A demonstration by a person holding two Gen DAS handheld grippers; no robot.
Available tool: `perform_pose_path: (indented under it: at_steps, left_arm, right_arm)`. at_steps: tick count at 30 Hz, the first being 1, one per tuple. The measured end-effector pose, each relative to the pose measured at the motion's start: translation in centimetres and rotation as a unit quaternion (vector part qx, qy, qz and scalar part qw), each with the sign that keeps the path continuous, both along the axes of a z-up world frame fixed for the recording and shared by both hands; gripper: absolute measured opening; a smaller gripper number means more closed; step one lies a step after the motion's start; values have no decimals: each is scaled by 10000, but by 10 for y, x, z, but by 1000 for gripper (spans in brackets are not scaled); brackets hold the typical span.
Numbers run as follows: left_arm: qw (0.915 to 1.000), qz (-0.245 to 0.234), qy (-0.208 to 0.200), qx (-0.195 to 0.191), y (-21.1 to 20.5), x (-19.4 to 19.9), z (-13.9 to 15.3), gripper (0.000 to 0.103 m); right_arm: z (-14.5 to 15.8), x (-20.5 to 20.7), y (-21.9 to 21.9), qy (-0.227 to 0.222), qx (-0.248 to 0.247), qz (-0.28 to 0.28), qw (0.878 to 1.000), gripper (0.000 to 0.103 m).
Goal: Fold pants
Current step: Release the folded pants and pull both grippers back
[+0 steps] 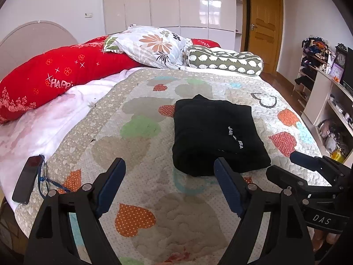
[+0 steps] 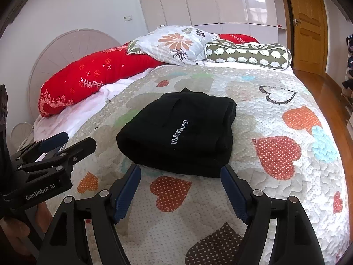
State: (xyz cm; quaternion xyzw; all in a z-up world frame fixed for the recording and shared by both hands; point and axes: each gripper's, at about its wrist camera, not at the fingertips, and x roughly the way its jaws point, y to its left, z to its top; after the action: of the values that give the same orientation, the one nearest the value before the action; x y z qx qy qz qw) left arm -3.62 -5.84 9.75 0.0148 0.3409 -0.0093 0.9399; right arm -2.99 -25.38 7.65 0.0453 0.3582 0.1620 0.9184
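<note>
The black pants point(image 1: 216, 132) lie folded into a compact stack on the heart-patterned quilt point(image 1: 154, 198), white lettering on top. They also show in the right wrist view point(image 2: 181, 132). My left gripper point(image 1: 169, 165) is open and empty, held just short of the stack's near edge, off its left side. My right gripper point(image 2: 181, 172) is open and empty, its fingers straddling the near edge of the stack without touching it. The right gripper also appears at the right of the left wrist view point(image 1: 284, 164), and the left gripper at the left of the right wrist view point(image 2: 76, 140).
A black phone point(image 1: 27, 180) with a blue strap lies at the bed's left edge. A red bolster point(image 1: 59, 75), a floral pillow point(image 1: 154, 48) and a green patterned bolster point(image 1: 225, 60) lie at the head. Shelves point(image 1: 326, 101) stand right of the bed.
</note>
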Motion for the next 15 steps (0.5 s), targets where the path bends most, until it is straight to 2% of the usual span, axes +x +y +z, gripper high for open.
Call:
perform_pose_path:
  at_steps: [15]
  left_arm:
    - [9998, -127, -117, 22, -12, 4, 10, 83]
  right_arm:
    - [7, -3, -8, -81, -15, -92, 9999, 80]
